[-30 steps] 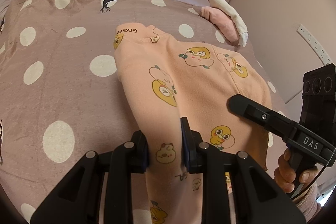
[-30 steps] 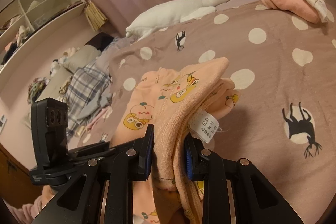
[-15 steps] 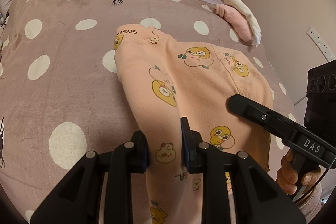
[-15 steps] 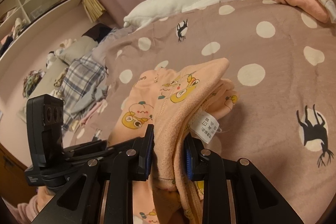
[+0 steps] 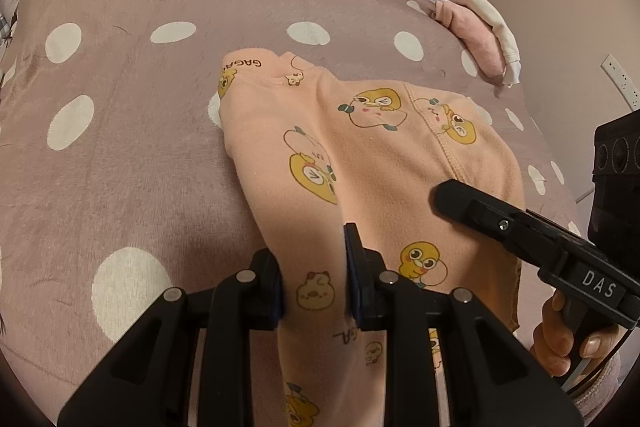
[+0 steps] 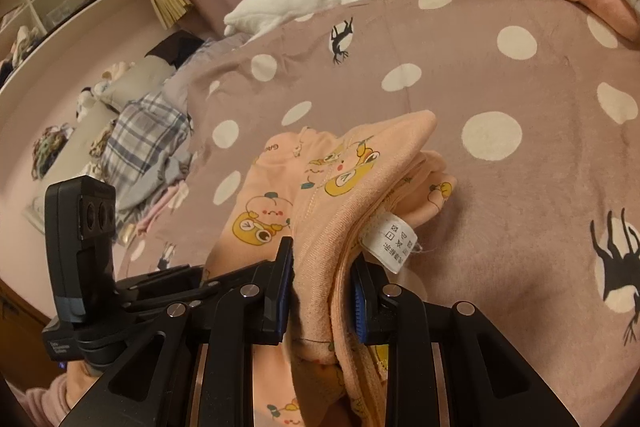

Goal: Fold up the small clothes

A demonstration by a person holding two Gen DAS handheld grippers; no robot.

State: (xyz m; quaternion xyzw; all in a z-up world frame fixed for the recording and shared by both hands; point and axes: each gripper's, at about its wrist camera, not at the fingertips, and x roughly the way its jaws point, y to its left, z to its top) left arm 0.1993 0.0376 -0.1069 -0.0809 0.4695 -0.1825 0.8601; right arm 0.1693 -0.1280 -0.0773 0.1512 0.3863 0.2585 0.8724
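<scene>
From the left wrist, the left gripper [image 5: 314,277] is clamped on the near edge of the peach garment [image 5: 360,155], whose length runs away from the fingers across the polka-dot blanket [image 5: 120,107], with plenty of bare blanket left open on the left side. From the right wrist, the right gripper [image 6: 322,285] is pinched on a bunched edge by the care label [image 6: 390,241], probably several layers, and open room is seen ahead and right.

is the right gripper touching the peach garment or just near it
Touching. In the right wrist view the right gripper is shut on a bunched edge of the peach garment, cloth pressed between both fingers just beside the white care label.
</scene>
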